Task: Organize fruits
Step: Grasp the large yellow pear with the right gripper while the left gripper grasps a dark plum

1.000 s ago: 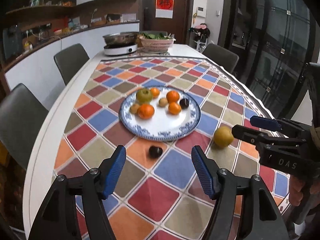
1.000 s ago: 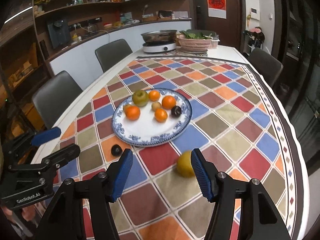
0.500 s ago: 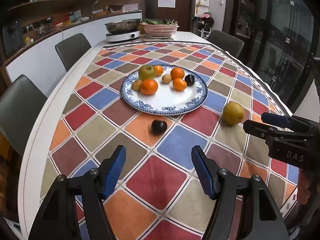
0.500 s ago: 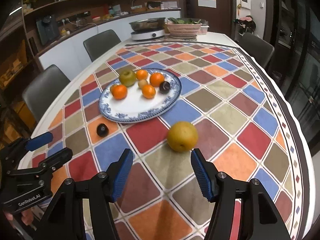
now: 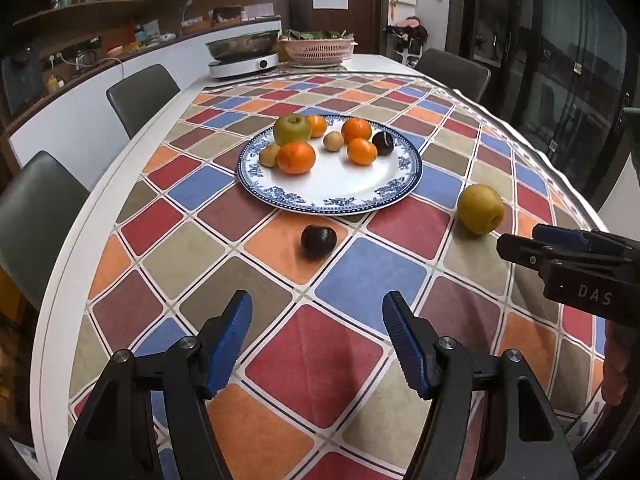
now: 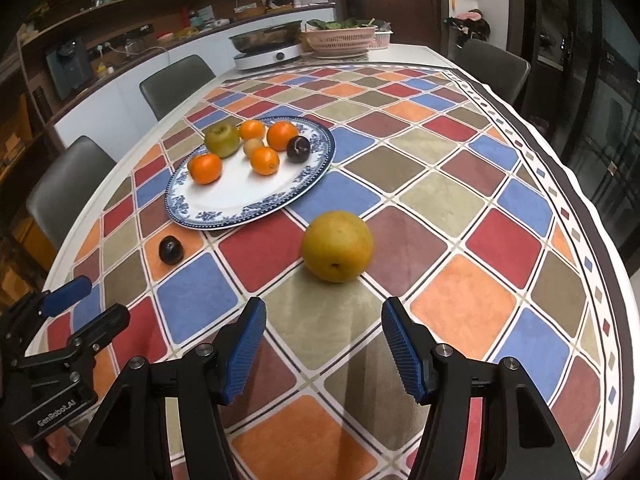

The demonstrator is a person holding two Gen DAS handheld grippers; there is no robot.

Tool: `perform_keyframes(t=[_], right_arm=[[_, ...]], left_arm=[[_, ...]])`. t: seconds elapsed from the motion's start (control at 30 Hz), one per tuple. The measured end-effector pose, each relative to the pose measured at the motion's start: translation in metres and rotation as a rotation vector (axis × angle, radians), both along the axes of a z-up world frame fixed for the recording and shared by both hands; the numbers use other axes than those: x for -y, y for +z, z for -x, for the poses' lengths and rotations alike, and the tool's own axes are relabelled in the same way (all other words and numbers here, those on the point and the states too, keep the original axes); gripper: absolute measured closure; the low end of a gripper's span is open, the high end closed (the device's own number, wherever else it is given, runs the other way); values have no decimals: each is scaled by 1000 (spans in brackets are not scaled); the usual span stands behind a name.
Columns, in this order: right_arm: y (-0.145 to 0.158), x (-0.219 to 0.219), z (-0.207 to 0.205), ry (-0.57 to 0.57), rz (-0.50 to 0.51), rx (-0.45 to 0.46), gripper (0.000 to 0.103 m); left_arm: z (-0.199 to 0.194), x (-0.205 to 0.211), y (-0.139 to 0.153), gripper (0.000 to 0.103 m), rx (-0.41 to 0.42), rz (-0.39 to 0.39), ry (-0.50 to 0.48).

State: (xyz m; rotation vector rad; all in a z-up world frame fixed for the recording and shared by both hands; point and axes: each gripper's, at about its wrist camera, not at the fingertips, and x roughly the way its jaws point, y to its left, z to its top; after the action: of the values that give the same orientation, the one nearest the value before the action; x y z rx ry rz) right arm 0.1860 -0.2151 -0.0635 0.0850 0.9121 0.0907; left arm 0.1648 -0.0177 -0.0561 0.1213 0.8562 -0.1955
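Observation:
A blue-rimmed white plate (image 5: 344,188) (image 6: 224,200) holds a green apple (image 5: 292,129), several oranges, small brownish fruits and a dark plum. A loose dark plum (image 5: 318,241) (image 6: 171,250) lies on the checked cloth just in front of the plate. A yellow pear (image 5: 480,209) (image 6: 337,245) lies to the right of it. My left gripper (image 5: 317,342) is open and empty, a short way before the loose plum. My right gripper (image 6: 323,346) is open and empty, just before the pear; it also shows in the left wrist view (image 5: 560,244).
The oval table (image 5: 60,280) carries a colourful checked cloth. An electric hotpot (image 5: 244,56) and a pink basket of greens (image 5: 320,49) stand at the far end. Grey chairs (image 5: 140,92) line both sides. A counter runs along the left wall.
Both grippers have moved forward and lower toward the table. The loose plum and the pear now appear larger and closer. No fruit has moved.

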Motion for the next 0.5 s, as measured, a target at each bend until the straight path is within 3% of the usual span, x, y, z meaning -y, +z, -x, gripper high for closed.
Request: perform_keyframes(t=[0.5], right_arm=[[-11,5,-35,4,-2,-28,42]], left_arm=[[-43,8,-9,36,-28,-22,-27]])
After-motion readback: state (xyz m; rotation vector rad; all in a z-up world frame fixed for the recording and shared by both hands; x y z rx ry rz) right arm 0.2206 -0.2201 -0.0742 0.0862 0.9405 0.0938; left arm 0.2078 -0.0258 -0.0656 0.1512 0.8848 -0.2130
